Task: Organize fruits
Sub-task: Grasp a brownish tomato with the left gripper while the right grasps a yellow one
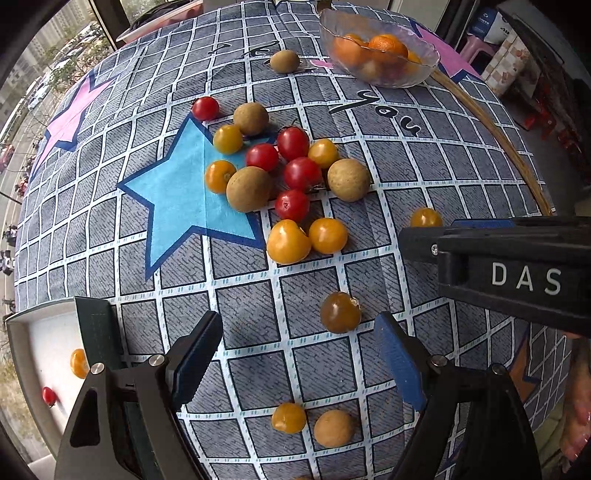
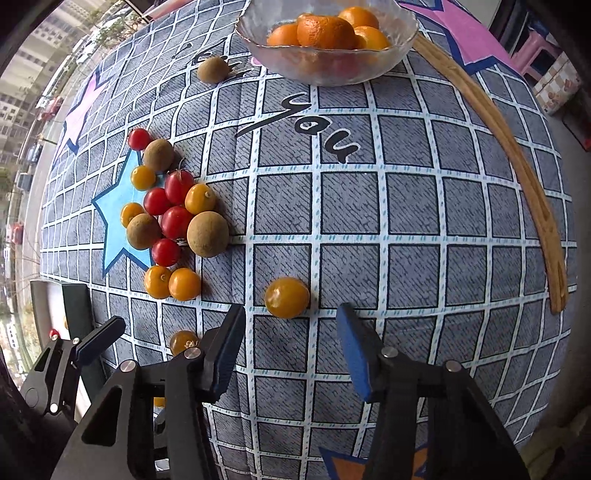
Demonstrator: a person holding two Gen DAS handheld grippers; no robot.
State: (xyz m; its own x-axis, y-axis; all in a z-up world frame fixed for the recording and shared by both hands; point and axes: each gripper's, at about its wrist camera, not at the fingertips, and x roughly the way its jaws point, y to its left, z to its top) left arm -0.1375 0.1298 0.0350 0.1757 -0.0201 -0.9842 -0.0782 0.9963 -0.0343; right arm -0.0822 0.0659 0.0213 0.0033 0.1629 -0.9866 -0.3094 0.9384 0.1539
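A pile of red cherry tomatoes [image 1: 302, 172], yellow tomatoes [image 1: 288, 242] and brown longans [image 1: 249, 189] lies on the checked tablecloth [image 1: 424, 173]; the pile also shows in the right wrist view [image 2: 173, 221]. My left gripper [image 1: 295, 354] is open and empty, just short of a dark yellow tomato [image 1: 340, 312]. My right gripper [image 2: 291, 339] is open and empty, with a lone yellow tomato [image 2: 287, 297] just ahead between its fingertips. In the left wrist view the right gripper [image 1: 513, 266] enters from the right.
A glass bowl [image 2: 402, 40] with mandarins [image 2: 325, 29] stands at the far side, a lone longan [image 2: 212, 69] to its left. A white tray [image 1: 48, 339] at the near left holds a yellow and a red tomato. A wooden hoop [image 2: 517, 166] runs along the table's right edge.
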